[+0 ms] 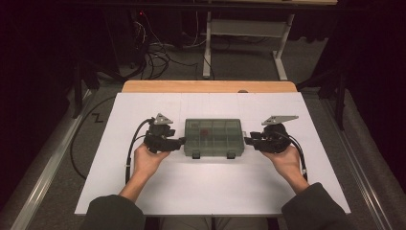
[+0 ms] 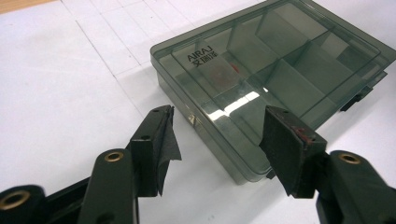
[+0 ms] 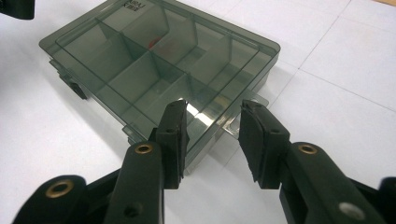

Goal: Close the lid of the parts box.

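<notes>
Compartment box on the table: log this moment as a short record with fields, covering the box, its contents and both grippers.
box: smoky clear plastic compartment box, lid closed, flat on the white table
latches: two dark latches on the side facing the person
contents: one small red item in a compartment; what it is cannot be told
left gripper: at the box's left end, jaws open, straddling a corner
right gripper: at the box's right end, jaws open, a hinge tab between them

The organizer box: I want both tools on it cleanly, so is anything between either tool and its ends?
Nothing visible. The left tool and right tool flank the organizer box, jaws apart, with bare white table around it.
</notes>
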### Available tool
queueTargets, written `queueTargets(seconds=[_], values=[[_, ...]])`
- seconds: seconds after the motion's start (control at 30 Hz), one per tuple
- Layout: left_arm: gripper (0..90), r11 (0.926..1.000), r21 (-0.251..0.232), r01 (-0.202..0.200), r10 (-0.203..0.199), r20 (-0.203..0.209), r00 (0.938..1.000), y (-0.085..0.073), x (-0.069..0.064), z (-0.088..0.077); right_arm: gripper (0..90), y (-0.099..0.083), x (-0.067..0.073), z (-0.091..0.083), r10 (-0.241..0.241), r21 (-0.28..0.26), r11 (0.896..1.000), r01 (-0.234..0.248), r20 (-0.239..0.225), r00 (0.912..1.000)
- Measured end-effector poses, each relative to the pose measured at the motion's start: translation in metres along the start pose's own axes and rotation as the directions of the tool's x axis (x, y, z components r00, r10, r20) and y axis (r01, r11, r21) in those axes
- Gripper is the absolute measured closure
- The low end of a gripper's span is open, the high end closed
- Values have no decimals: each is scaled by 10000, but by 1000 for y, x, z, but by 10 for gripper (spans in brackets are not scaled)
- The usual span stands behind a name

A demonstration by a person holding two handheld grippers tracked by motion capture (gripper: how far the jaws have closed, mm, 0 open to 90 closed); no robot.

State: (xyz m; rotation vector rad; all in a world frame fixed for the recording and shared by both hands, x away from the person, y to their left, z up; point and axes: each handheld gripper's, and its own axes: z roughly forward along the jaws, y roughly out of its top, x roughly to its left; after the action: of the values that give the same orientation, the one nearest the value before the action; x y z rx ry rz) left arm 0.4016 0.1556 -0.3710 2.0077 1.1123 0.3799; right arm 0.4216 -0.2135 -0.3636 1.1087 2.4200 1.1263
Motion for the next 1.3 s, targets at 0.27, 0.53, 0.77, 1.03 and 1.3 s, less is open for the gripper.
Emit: queueTargets(seconds=[0.27,0.53,0.77,1.03,1.3], values=[[421,9997,-233,21,-21,-11,10000,-5,0,-5,630,-3,-2,-6,29,-185,9998,-28,45,10000],[404,9988,-481,-121,116,-110,9999,-9,0,-11,620,-8,-2,-11,50,-300,9995,-49,40,10000],[396,9977,-620,-262,243,-323,9992,-15,0,-16,615,-12,-6,-17,157,-448,9989,-151,123,9998],[392,9965,-811,-226,199,-331,9993,-21,2,-23,610,-15,-9,-21,286,-604,9978,-276,156,9995],[392,9947,-1026,-53,20,-319,9995,-28,7,-27,607,-19,-12,-23,349,-678,9971,-335,194,9992]])
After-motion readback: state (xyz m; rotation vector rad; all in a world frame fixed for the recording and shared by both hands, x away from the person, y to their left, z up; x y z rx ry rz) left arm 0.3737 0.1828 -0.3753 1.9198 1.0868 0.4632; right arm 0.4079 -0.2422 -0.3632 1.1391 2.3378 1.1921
